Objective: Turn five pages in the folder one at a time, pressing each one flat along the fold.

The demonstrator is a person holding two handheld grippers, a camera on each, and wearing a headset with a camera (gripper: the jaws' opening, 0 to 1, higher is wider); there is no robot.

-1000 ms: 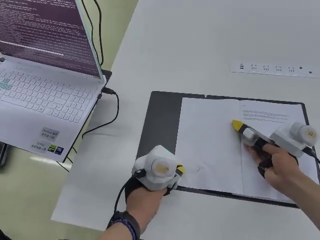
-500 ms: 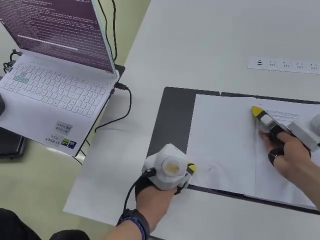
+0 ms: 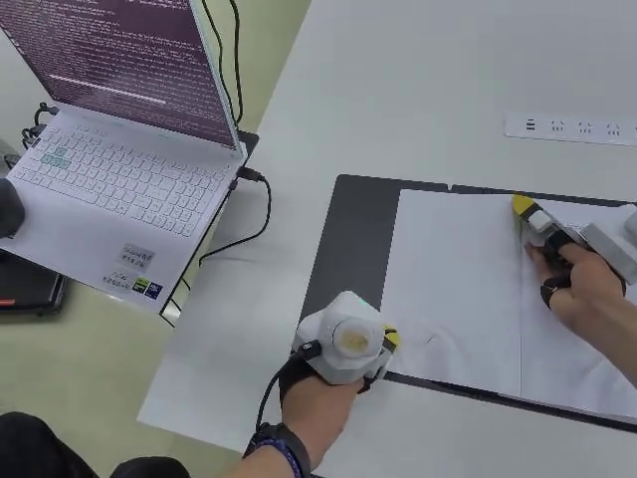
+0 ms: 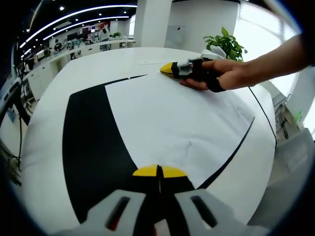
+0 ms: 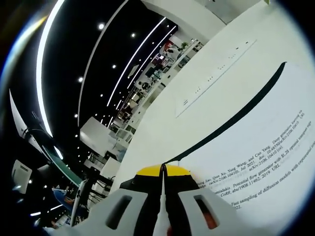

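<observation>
Much bare table lies beyond the open folder, which lies flat. Left gripper, jaws pressed together, sits at folder's near edge. Right gripper, jaws also together, tip on the fold near far edge.

Toward the near right of the table: folder, lying open and flat, with a page spread over its middle and the left inner cover bare. Near the far edge, behind the folder and well apart from it: power strip. Beyond the left edge, off the table: laptop, with a cable looping from its right side over that edge. At the folder's near edge, by the page's near left corner: left gripper. On the page close to the folder's far edge, toward the right: right gripper.
</observation>
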